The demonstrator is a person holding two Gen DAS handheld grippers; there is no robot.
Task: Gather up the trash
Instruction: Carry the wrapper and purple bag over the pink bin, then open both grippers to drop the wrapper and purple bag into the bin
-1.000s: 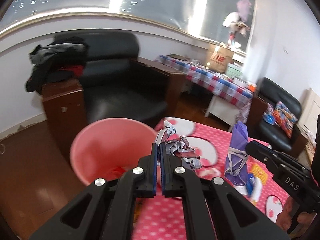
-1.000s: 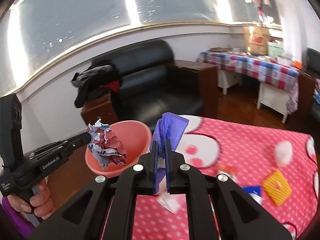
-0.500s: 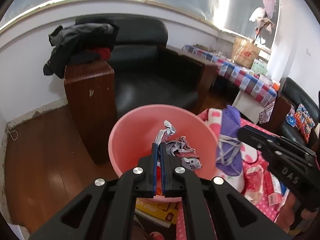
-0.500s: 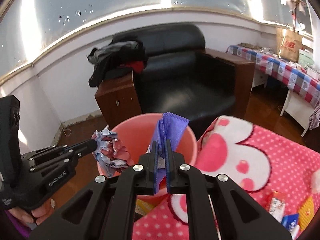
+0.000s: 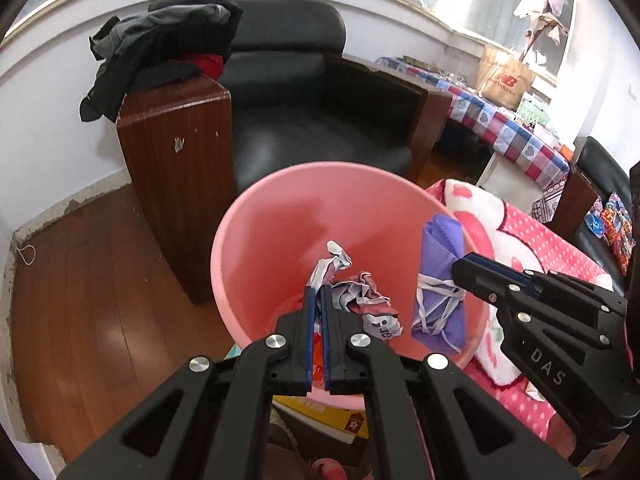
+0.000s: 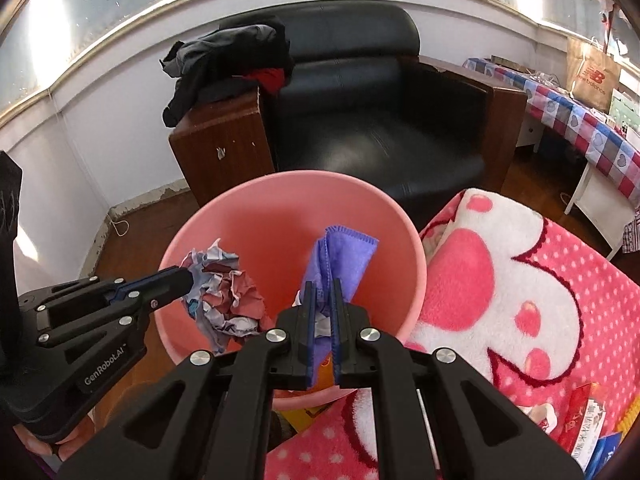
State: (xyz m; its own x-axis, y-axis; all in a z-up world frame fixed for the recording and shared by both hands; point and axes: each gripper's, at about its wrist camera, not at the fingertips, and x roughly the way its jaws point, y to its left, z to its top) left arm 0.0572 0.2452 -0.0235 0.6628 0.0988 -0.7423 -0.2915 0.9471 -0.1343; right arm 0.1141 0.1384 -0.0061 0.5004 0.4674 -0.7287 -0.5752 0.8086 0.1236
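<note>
A pink plastic bin point(image 5: 280, 216) point(image 6: 256, 216) stands on the floor beside the table's edge. My left gripper point(image 5: 318, 292) point(image 6: 186, 276) is shut on a crumpled paper wad point(image 5: 360, 300) point(image 6: 228, 296), held over the bin's mouth. My right gripper point(image 6: 322, 284) point(image 5: 460, 266) is shut on a purple cloth point(image 6: 340, 256) point(image 5: 440, 280) wrapped with white string, also hanging over the bin, to the right of the wad. Some red scraps lie deep inside the bin, mostly hidden by my fingers.
A pink dotted blanket point(image 6: 520, 280) point(image 5: 540, 248) covers the table at right, with packets point(image 6: 584, 420) near its front edge. Behind the bin stand a black armchair point(image 6: 360, 112) with wooden sides point(image 5: 176, 184), clothes point(image 5: 160, 44) piled on one. A yellow box point(image 5: 332, 416) lies under the bin.
Both grippers moved left and down from above the table to over the bin, each still holding its item. The bin now fills the middle of both views.
</note>
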